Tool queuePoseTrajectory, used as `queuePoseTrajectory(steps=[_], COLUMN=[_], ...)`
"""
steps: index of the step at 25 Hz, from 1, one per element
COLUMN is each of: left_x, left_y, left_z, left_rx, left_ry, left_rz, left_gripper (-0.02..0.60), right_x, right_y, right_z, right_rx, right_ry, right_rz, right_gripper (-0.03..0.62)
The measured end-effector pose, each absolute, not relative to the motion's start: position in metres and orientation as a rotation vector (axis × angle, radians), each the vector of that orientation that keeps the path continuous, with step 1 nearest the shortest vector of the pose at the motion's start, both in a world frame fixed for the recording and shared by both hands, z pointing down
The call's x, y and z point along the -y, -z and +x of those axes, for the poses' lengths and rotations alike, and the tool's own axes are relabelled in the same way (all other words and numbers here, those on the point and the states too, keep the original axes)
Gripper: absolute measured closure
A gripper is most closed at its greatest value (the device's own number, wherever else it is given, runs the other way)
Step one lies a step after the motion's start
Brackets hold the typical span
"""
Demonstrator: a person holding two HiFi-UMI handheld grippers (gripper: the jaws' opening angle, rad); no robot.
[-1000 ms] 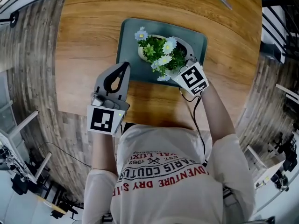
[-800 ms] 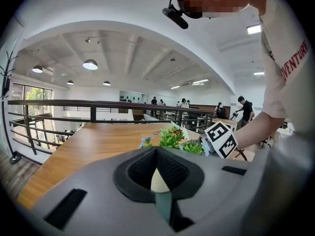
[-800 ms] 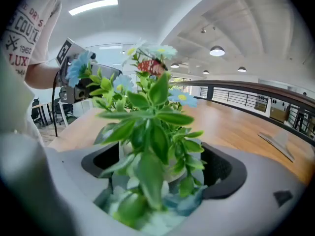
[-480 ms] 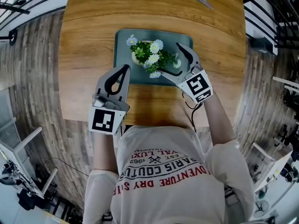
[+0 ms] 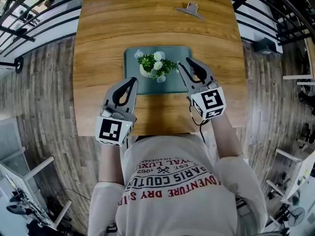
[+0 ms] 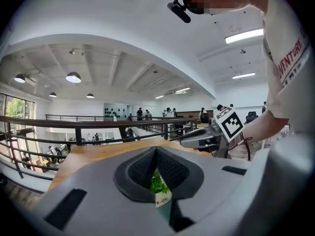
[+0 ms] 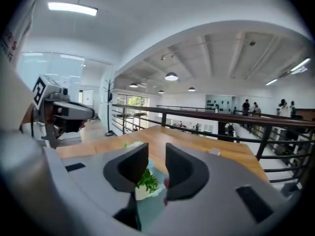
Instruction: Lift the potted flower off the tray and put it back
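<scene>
The potted flower [image 5: 155,65], white blooms in a small white pot, stands on the grey-green tray [image 5: 179,80] in the middle of the wooden table [image 5: 108,33]. My right gripper [image 5: 189,62] hovers at the tray's right edge, clear of the plant; its jaws are closing with a narrow gap and nothing between them. My left gripper [image 5: 132,80] is shut and empty, just off the tray's near left corner. Past the left jaws the pot [image 6: 161,194] shows below, and past the right jaws the pot [image 7: 145,185] shows on the tray [image 7: 150,209].
A metal clip [image 5: 189,10] lies near the table's far edge. Black railings and plank floor surround the table. Each gripper view shows the other gripper at its side: the right gripper [image 6: 211,136], the left gripper [image 7: 64,111].
My right gripper has drawn back from the pot toward me and risen, its wide jaws narrowing. The left gripper has risen a little. The flower stays on the tray.
</scene>
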State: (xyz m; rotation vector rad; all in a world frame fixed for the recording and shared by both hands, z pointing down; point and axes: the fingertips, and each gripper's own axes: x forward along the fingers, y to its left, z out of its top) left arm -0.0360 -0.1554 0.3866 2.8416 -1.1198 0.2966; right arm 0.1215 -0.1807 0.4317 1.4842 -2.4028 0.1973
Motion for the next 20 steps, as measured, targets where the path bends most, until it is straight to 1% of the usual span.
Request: queuePoseTrajectory(steps=[2,3,9,14,20], left_x=[0.153,0.152,0.150,0.159,0.161], left_y=[-0.378,-0.374,-0.346,-0.320,-0.303], left_z=[-0.038,-0.038,-0.046,-0.053,-0.057], left_rx=[1.107,1.101,1.093,1.114,1.133], left_ry=[-0.286,-0.284,-0.291,-0.244,-0.241], left_rz=[2.869,2.882,2.949,2.968,2.993], left_gripper=[0.569,0.569,0.569,0.569,0.569], right_x=[0.180,0.178,0.160,0.150,0.142], right_y=[-0.417,-0.410,-0.364,-0.322,-0.294], right_z=[0.129,0.130,0.134,0.129,0.128], right_rx=[2.359,2.358,2.369,2.392,2.413], right_ry=[-0.174,-0.169,-0.133,-0.002,0.022], right_rz=[1.585,1.606,1.734,1.819,1.882], right_gripper=[0.522,0.539,0.566,0.568,0.568])
